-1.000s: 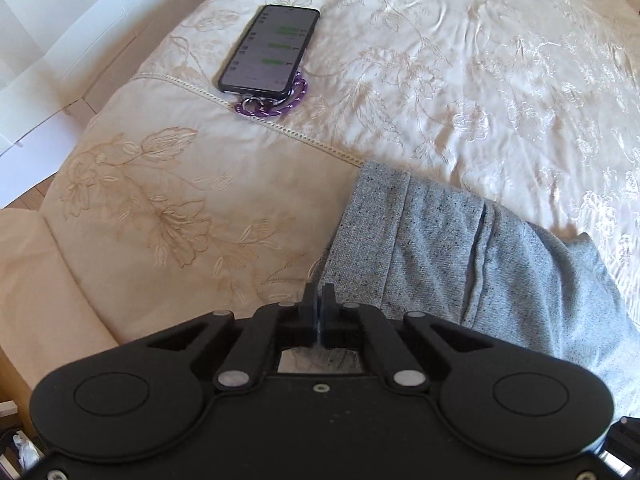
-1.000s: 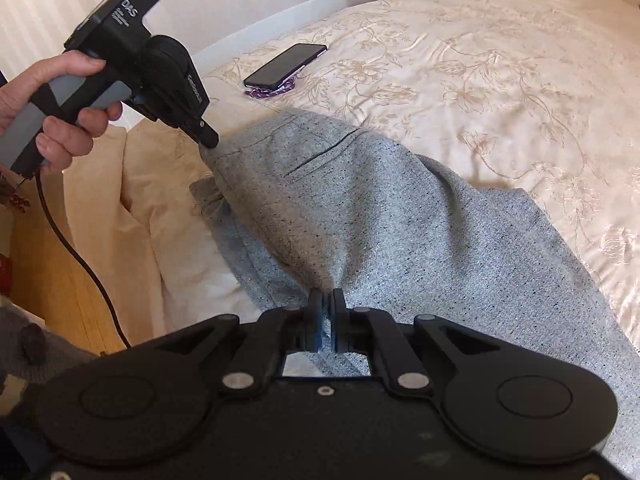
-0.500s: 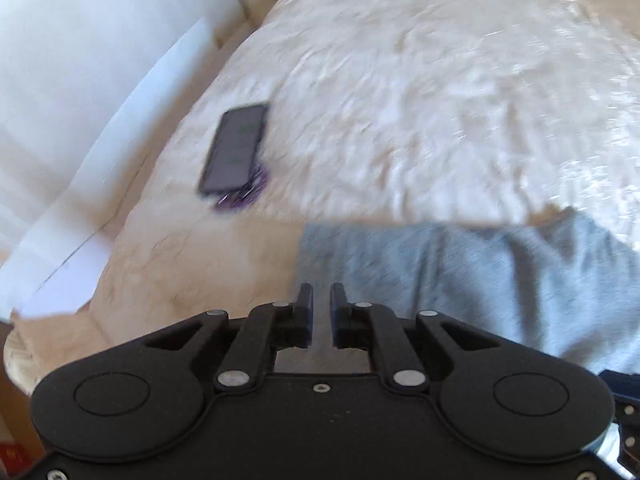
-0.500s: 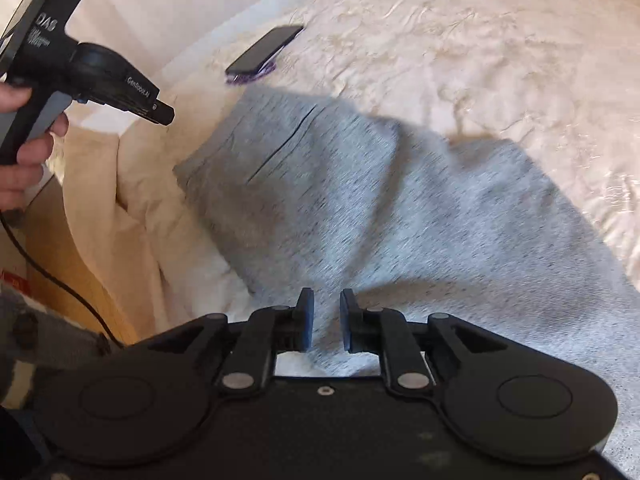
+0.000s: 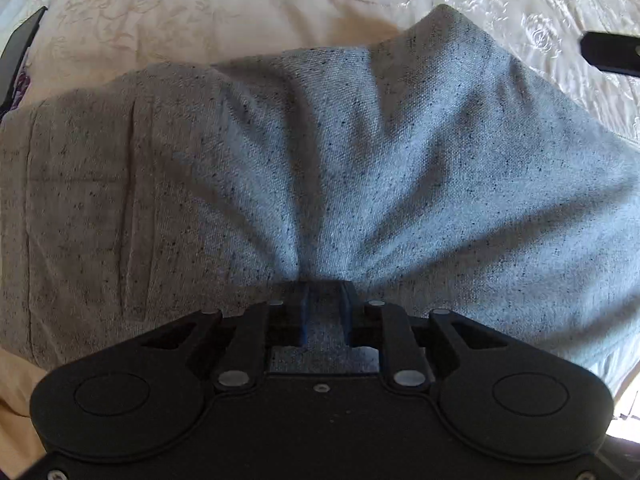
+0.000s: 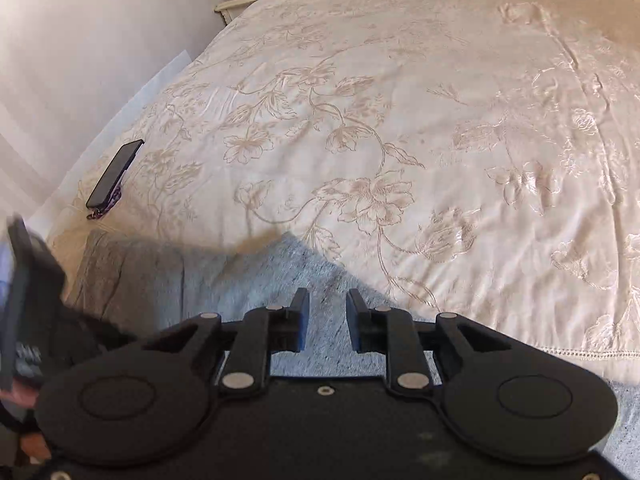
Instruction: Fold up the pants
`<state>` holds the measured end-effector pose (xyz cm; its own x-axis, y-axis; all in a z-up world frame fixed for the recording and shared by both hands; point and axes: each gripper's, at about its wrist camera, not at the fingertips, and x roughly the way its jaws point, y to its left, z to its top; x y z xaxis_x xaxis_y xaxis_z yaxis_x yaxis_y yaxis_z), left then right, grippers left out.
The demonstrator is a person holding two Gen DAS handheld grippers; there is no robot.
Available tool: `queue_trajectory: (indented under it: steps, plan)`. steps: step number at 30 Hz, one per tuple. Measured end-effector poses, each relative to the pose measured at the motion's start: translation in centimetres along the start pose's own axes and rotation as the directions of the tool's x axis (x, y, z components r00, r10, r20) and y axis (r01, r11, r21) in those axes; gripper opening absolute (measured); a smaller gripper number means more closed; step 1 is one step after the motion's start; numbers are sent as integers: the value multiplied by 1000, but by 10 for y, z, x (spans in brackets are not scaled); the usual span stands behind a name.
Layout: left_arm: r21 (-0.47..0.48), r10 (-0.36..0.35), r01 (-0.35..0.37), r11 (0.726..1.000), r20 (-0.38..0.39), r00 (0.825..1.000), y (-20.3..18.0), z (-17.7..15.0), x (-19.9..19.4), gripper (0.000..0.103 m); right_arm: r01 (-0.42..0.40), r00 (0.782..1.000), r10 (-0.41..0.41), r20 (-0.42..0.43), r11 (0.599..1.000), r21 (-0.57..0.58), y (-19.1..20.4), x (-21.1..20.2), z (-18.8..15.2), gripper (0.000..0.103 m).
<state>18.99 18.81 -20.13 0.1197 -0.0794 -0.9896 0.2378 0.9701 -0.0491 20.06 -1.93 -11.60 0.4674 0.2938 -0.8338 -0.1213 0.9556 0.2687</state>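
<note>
1. Grey speckled pants (image 5: 340, 152) spread across the near part of a cream bedspread (image 6: 400, 120) embroidered with flowers, filling most of the left wrist view.
2. Cloth rumpled: creases fan outward from the spot just ahead of the left gripper (image 5: 325, 300), with a raised fold peaking at the far edge.
3. A stitched seam and a flat band down the left part of the pants, that part in brownish shade, the rest lit bluish.
4. Left gripper pointing down at the pants, jaws partly apart and opening; grey cloth seen in the gap between the blue-edged pads, but pads not pressing on it, so nothing gripped.
5. Right gripper (image 6: 328, 316) angled down over the pants' near edge, jaws apart by a modest gap and opening; cloth showing behind the gap, nothing pinched.
6. In the right wrist view, pants low in the frame, lying from the left edge toward the centre, the bedspread stretching away beyond them.
7. Phone (image 6: 115, 174) dark, face up near the bed's left edge, a purple strap at its near end, well apart from the right gripper and just beyond the pants' far left corner.
8. Blurred black body of the left gripper and part of a hand (image 6: 20, 394) at the left edge of the right wrist view.
9. Nightstand (image 6: 240, 2) at the far corner beside the bed, bearing a framed picture and a small clock.
10. Pale wall along the left of the bed.
</note>
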Motion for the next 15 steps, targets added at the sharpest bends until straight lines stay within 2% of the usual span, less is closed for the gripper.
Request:
queue_trajectory:
  steps: [2, 6, 10, 12, 15]
  plan:
    - [18, 3, -3, 1000, -5, 1000, 1, -4, -5, 28, -35, 999, 35, -6, 999, 0, -3, 12, 13, 26]
    - [-81, -24, 20, 996, -46, 999, 12, 3, -3, 28, -110, 994, 110, -22, 993, -43, 4, 46, 43, 29]
    - [-87, -24, 19, 996, -46, 999, 15, 5, -3, 28, -133, 988, 125, -92, 988, -81, 18, 85, 53, 30]
    - [-102, -30, 27, 994, -36, 999, 18, 3, -3, 28, -173, 971, 158, -178, 982, -76, 22, 95, 46, 30]
    - [-127, -33, 29, 991, -35, 999, 23, 1, -2, 28, -268, 930, 243, -276, 962, -56, 29, 87, 19, 30]
